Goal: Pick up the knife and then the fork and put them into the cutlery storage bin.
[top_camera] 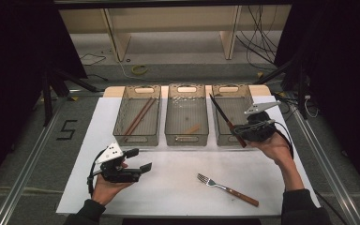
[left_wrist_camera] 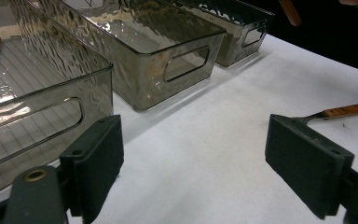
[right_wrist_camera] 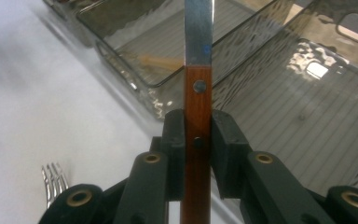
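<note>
White paper covers the table, and nearest me a fork [top_camera: 226, 188] lies flat on it, waiting its turn. My left gripper [top_camera: 138, 161] hovers with jaws spread and nothing between them — parked out of the way, I judge. Farther out, my right gripper [top_camera: 240, 131] pinches a knife [top_camera: 226, 120] by its wooden handle, blade angled up over the right bin [top_camera: 220, 134], likely so it can drop in — chopsticks [top_camera: 138, 117] lie in the left bin [top_camera: 136, 139], a small piece in the middle bin [top_camera: 186, 139].
</note>
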`<state>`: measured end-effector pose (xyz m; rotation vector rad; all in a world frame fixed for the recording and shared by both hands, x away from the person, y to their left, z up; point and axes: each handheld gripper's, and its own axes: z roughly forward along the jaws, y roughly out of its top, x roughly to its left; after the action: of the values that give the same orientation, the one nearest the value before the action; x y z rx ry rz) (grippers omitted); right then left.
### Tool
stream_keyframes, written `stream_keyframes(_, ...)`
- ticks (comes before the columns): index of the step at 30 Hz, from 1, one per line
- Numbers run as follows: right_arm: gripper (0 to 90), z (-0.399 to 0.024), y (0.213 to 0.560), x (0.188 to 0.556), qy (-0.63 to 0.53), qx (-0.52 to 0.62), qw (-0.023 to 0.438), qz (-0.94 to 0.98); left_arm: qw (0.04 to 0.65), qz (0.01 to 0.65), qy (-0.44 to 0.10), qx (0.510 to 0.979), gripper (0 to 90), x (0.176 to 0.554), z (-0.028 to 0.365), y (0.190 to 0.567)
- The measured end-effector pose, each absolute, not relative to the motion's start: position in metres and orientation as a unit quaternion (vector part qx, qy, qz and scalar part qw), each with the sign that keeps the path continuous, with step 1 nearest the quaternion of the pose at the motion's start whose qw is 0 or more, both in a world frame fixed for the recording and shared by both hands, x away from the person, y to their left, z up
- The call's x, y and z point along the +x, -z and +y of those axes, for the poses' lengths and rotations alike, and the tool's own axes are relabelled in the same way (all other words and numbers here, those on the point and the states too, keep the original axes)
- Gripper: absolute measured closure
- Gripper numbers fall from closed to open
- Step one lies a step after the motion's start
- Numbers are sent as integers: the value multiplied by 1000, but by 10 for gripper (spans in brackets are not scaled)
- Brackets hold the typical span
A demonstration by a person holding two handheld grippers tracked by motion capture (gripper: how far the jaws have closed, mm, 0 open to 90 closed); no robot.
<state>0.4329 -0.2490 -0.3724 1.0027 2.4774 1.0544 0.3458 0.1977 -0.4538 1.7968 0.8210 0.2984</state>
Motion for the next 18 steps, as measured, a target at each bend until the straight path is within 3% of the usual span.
stream_keyframes(18, 773, -250, 369, 473, -354, 412, 145, 827, 543, 345, -130, 754, 189, 346, 199, 453)
